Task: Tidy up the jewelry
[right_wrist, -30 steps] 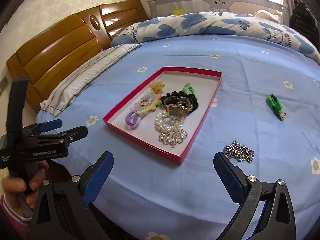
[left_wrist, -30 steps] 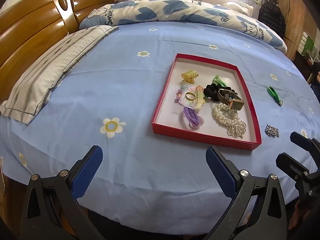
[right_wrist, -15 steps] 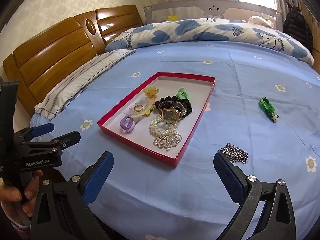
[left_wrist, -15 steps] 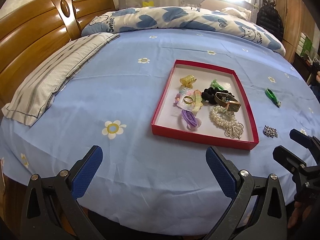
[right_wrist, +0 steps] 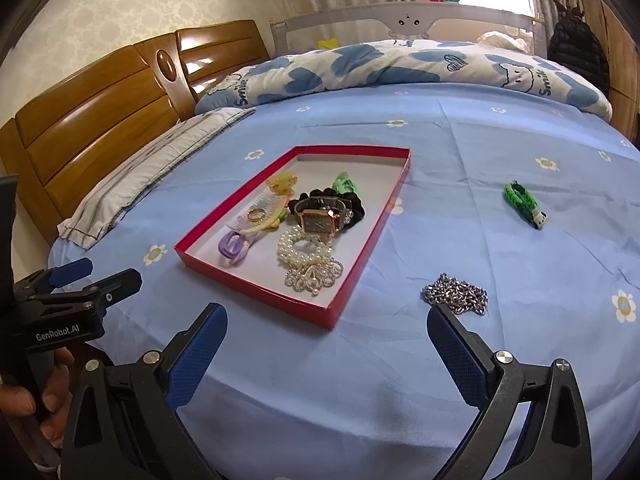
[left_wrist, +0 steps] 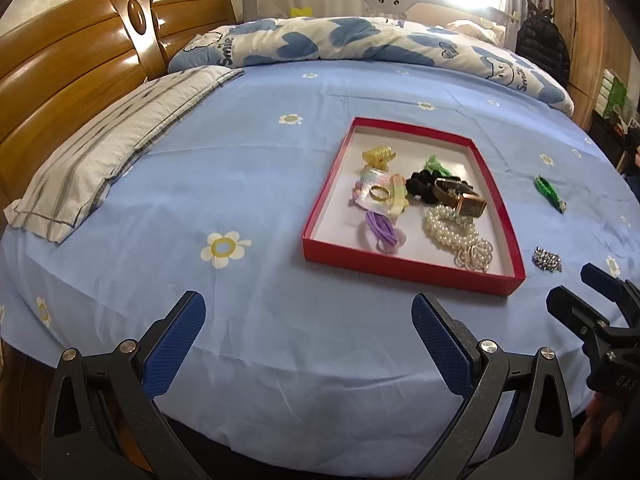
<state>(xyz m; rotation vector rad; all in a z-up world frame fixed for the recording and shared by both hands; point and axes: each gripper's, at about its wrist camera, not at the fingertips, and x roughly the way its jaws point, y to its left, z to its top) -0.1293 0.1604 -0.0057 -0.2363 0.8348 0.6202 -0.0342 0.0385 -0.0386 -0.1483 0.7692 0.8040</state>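
Note:
A red-rimmed tray (left_wrist: 412,272) (right_wrist: 264,290) lies on the blue bedsheet and holds a watch (right_wrist: 318,220), a pearl bracelet (left_wrist: 450,228), a brooch (right_wrist: 314,276), a ring (left_wrist: 378,192), hair ties and clips. Outside it, on the sheet to its right, lie a silver chain (left_wrist: 547,259) (right_wrist: 456,294) and a green woven bracelet (left_wrist: 550,193) (right_wrist: 524,200). My left gripper (left_wrist: 308,344) is open and empty near the bed's front edge. My right gripper (right_wrist: 328,352) is also open and empty, its right finger just short of the chain.
A striped pillow (left_wrist: 108,152) lies at the left by the wooden headboard (left_wrist: 60,68). A heart-print duvet (left_wrist: 360,44) is rolled along the far side. A hand (right_wrist: 24,396) holds the left gripper at the near bed edge.
Both grippers have drawn back and tilted up a little, so the tray and loose pieces sit farther off in both views. Nothing on the bed has moved.

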